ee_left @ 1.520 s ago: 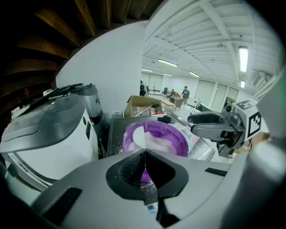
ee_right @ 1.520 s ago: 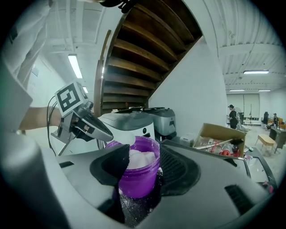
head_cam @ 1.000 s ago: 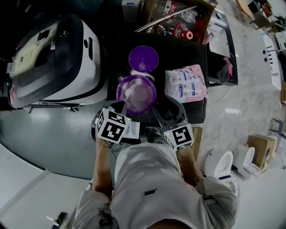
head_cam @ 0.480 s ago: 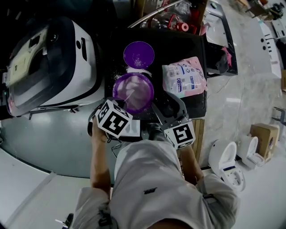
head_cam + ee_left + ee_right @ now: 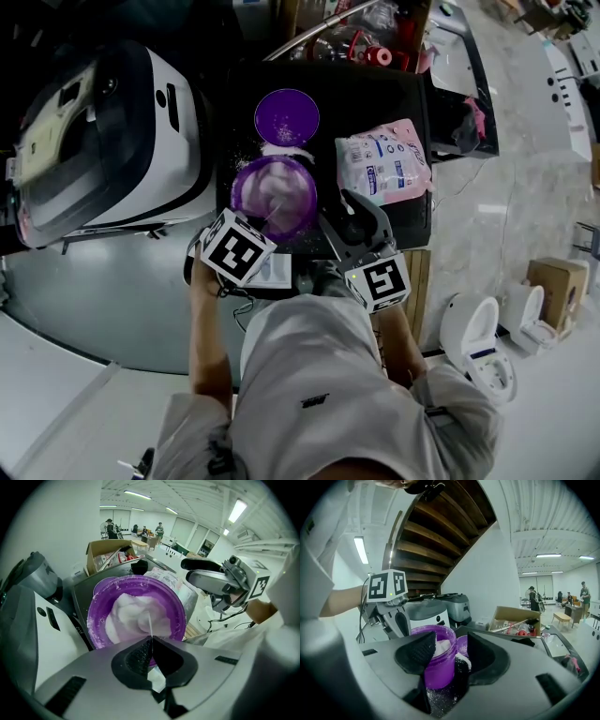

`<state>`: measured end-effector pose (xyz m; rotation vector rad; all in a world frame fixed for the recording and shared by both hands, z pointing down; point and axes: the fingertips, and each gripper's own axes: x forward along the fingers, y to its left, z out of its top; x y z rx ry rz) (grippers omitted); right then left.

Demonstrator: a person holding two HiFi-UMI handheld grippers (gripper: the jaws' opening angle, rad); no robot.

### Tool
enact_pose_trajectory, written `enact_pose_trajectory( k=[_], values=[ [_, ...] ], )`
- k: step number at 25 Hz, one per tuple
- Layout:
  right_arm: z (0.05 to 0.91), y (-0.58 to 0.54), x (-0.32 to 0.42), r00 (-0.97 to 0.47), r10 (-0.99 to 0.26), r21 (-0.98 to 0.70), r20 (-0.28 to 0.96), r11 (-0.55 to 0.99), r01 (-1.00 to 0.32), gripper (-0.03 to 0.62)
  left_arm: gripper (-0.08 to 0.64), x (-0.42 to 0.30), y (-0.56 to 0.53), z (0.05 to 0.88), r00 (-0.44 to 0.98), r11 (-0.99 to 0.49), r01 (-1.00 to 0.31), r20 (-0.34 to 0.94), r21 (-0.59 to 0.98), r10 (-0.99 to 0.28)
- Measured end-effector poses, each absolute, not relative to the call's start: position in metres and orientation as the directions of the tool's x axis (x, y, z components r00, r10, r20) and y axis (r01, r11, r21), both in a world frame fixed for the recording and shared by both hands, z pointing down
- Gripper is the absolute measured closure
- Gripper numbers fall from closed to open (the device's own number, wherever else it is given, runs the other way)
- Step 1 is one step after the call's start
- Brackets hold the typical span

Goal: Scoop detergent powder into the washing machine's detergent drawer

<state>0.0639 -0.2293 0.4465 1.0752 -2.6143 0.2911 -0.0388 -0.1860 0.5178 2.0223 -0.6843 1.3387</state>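
Dark worktop (image 5: 375, 94) is noted beside a white-and-black washing machine (image 5: 122, 141), which stands on the person's left; pale tiled floor (image 5: 525, 187) is seen on the right. An open purple tub (image 5: 274, 194), heaped with white detergent powder (image 5: 136, 616), is set close to the worktop's near edge. A purple lid (image 5: 286, 116) is laid flat just beyond the tub, and spilled white grains (image 5: 281, 148) are scattered between the two. A pink detergent bag (image 5: 382, 161) is laid flat to the right of tub and lid, apart from both. A cardboard box (image 5: 101, 550) of oddments is placed at the worktop's far end. The left gripper (image 5: 151, 641) is held at the tub's near rim, with its jaws pressed together on a thin white scoop handle (image 5: 150, 623) that runs from the jaw tips forward into the powder; the scoop's bowl cannot be made out. The right gripper (image 5: 449, 644) is held low at the tub's right side with its jaws apart and nothing clamped. From its own view the tub wall is seen ahead through the gap, partly covered by one pad (image 5: 423, 651); whether anything touches cannot be told. Loose grains are recorded on the worktop below that gripper.
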Motion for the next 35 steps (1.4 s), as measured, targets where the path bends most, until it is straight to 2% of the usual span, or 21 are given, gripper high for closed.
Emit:
enact_pose_trajectory(
  k=[9,19,28,35],
  values=[
    [0.447,-0.236,0.077,-0.663,-0.661,-0.083,0.351,0.683,-0.725,0.396,0.545,-0.018,-0.184,0.518,0.416,-0.671,-0.686,0.908,0.282,-0.044],
    [0.448,-0.237,0.08,-0.66,-0.663,-0.081,0.353,0.681,-0.727,0.394,0.545,-0.005,-0.18,0.505,0.564,-0.633,-0.657,0.824,0.409,-0.053],
    [0.445,-0.231,0.07,-0.643,-0.675,-0.063,0.362,0.671,-0.739,0.396,0.545,-0.006,-0.175,0.497,0.633,-0.567,-0.686,0.758,0.456,-0.156],
    [0.447,-0.219,0.059,-0.629,-0.678,-0.032,0.38,0.67,-0.741,0.396,0.545,-0.013,-0.175,0.494,0.681,-0.493,-0.708,0.674,0.505,-0.287]
  ],
)
